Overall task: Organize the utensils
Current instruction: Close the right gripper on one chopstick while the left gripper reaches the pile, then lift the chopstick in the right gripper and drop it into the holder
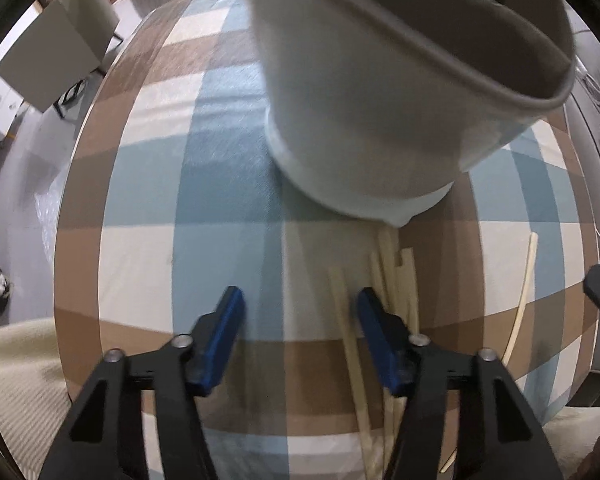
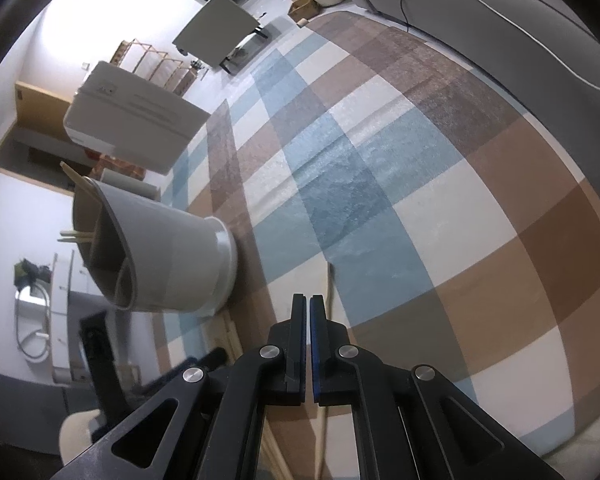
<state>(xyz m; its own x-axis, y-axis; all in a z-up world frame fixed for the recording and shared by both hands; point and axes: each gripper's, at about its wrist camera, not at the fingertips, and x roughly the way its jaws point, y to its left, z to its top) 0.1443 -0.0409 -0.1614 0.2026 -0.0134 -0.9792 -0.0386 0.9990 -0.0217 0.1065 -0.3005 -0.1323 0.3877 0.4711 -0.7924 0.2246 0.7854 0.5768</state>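
Note:
A grey utensil holder [image 1: 400,92] stands on the checked tablecloth [image 1: 139,260], close above my left gripper [image 1: 300,304]. That gripper is open, and its blue pads press on nothing. Several wooden chopsticks [image 1: 396,280] lie on the cloth under and beside its right finger. One more chopstick [image 1: 526,288] lies apart to the right. In the right wrist view the holder [image 2: 171,256] has dividers and a few chopsticks [image 2: 79,190] stick out of it. My right gripper [image 2: 308,300] is shut, with nothing seen between its pads. A single chopstick [image 2: 330,284] lies on the cloth just beside its right finger.
The round table edge [image 1: 65,240] curves down the left, with floor beyond. A grey chair [image 1: 55,52] stands past it. A white box [image 2: 131,120] sits behind the holder, and a grey sofa [image 2: 500,20] borders the far side. More chopsticks [image 2: 227,332] lie at the holder's foot.

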